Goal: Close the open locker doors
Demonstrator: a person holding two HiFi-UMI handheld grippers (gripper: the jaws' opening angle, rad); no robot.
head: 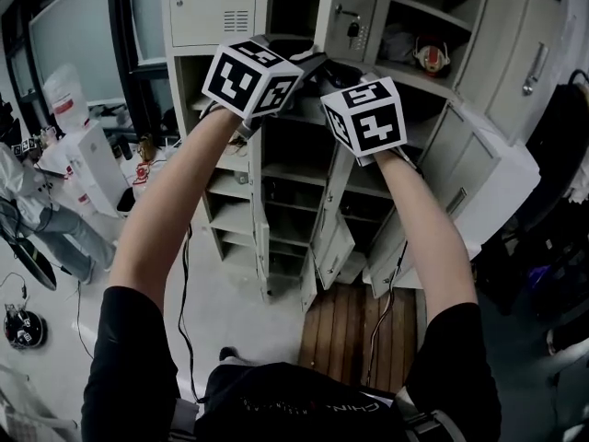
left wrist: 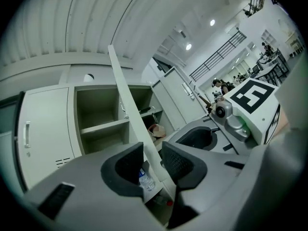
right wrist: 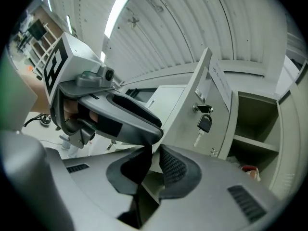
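Far left of the open locker door point(right wrist: 180, 121): a closed locker front point(head: 216, 7), flat in its frame. Just left of that door, holding up the left tool point(left wrist: 153, 163), jaws spread and straddling the door's thin free edge, a gap showing on one side. Through the gap, beyond the door, glimpsing a water bottle point(left wrist: 146, 179) on a shelf. Hanging from the lock on the door's face, a key point(right wrist: 203, 123). On the same edge, just right of the left tool, raising the right tool point(right wrist: 153, 165), jaws drawn close and seemingly pinched on the panel, though hard to judge in that dim slot. Right of the door, open shelves point(head: 414, 67) and other doors point(head: 479, 178) swung wide.
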